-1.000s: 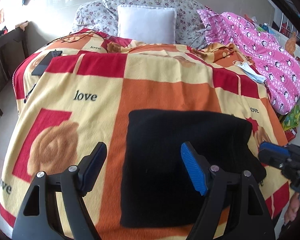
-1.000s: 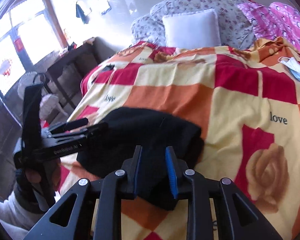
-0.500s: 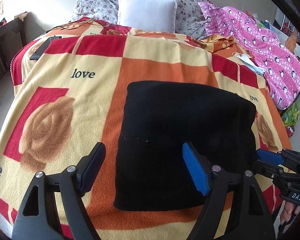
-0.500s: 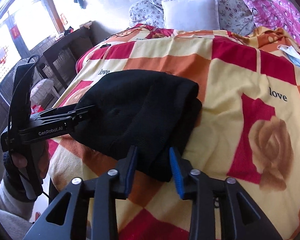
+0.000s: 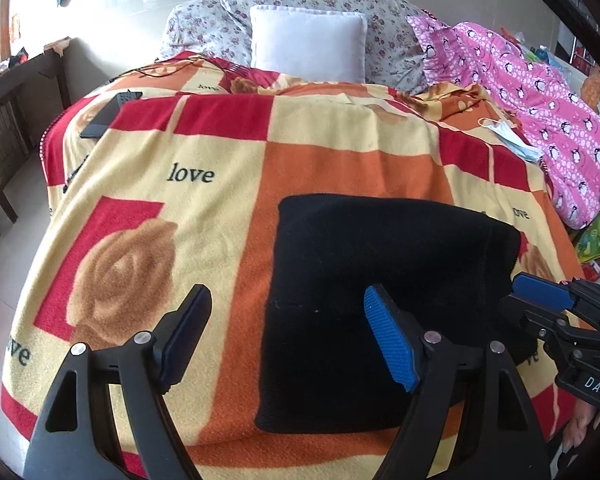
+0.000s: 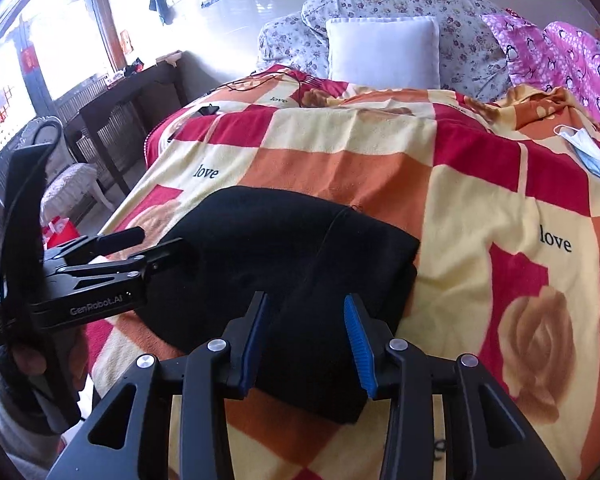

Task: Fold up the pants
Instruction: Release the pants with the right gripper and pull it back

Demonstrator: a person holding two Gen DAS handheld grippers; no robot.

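both of my grippers hang just off the near edge of the bed with nothing in them. the left gripper (image 5: 286, 332) has its jaws spread wide, low in the frame of the left wrist view. the right gripper (image 6: 306, 342) has its jaws parted more narrowly, and between them i look straight at the near right corner of the pants (image 6: 296, 280).

the pants (image 5: 384, 300) lie as a compact black rectangle on the blanket (image 5: 340, 168), lower centre to lower right of the left wrist view, already stacked in layers. from the right wrist view i see a thick doubled edge along the right side, so i judge the folding nearly done, with perhaps one more fold or a tidy-up left.

to do this well, i would bring each set of jaws down on a near corner and catch every layer, not just the top sheet, since a partial bite would peel the stack apart. then lift both corners level and together, carry them toward the far edge, and lay them down so the edges line up. the fleece looks grippy, so dragging would rumple both; i should lift clear first.

the white pillow (image 5: 308, 44) and the face mask (image 5: 510, 138) sit well apart from the work, in the upper part of the frame.
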